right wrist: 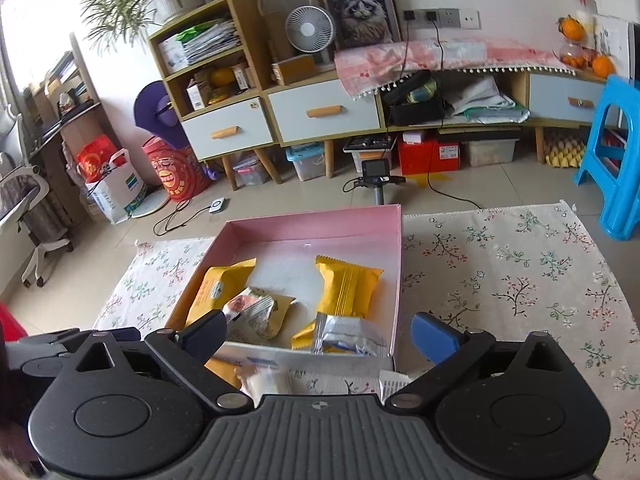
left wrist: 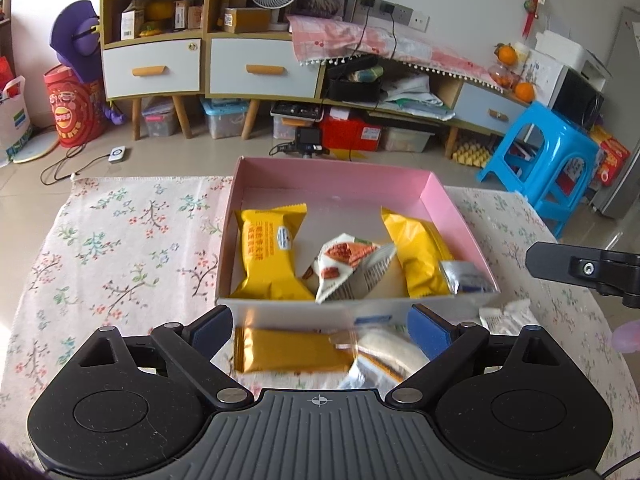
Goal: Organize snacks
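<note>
A pink box stands on the floral cloth. It holds two yellow packets, a white and orange packet and a silver packet. In front of the box lie an orange-brown packet and a white packet. My left gripper is open just above these two, empty. My right gripper is open and empty over the box's near edge. Another white wrapper lies at the box's near right corner.
The floral cloth covers the table. The right gripper's body shows at the right of the left wrist view. Beyond the table are a cabinet with drawers, a blue stool and a camera on a stand.
</note>
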The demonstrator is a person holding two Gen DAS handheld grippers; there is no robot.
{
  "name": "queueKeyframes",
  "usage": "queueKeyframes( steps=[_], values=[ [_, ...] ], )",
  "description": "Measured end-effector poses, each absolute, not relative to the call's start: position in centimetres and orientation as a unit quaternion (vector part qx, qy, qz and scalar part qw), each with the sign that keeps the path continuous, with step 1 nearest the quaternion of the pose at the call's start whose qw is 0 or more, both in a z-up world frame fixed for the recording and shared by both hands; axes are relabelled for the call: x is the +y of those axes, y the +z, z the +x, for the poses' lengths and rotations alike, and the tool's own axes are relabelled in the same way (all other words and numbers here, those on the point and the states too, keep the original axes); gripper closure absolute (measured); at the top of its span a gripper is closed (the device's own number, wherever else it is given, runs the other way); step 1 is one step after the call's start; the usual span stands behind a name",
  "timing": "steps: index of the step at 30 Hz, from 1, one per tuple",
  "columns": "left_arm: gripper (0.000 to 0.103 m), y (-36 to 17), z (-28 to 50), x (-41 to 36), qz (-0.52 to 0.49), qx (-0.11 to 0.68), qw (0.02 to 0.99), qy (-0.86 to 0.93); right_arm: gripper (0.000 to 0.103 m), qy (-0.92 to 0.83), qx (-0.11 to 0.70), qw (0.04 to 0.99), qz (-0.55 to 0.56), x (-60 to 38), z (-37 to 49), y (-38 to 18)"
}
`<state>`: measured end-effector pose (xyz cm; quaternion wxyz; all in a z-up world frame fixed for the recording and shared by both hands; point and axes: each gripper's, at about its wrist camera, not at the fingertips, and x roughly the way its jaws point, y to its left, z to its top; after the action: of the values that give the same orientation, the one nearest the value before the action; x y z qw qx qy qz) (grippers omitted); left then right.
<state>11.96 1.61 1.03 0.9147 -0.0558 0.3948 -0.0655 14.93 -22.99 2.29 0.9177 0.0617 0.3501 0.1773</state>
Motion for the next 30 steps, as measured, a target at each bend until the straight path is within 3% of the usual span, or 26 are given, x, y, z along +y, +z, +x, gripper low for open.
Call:
queueKeyframes(
  steps=[30],
  values=[
    [0.007,-2.6,3.5,6.5,-0.063,0.406,0.91,-0.051,0.01,0.191,0.308,0.931,-0.042,-24.5,7.0,-1.1]
  ],
)
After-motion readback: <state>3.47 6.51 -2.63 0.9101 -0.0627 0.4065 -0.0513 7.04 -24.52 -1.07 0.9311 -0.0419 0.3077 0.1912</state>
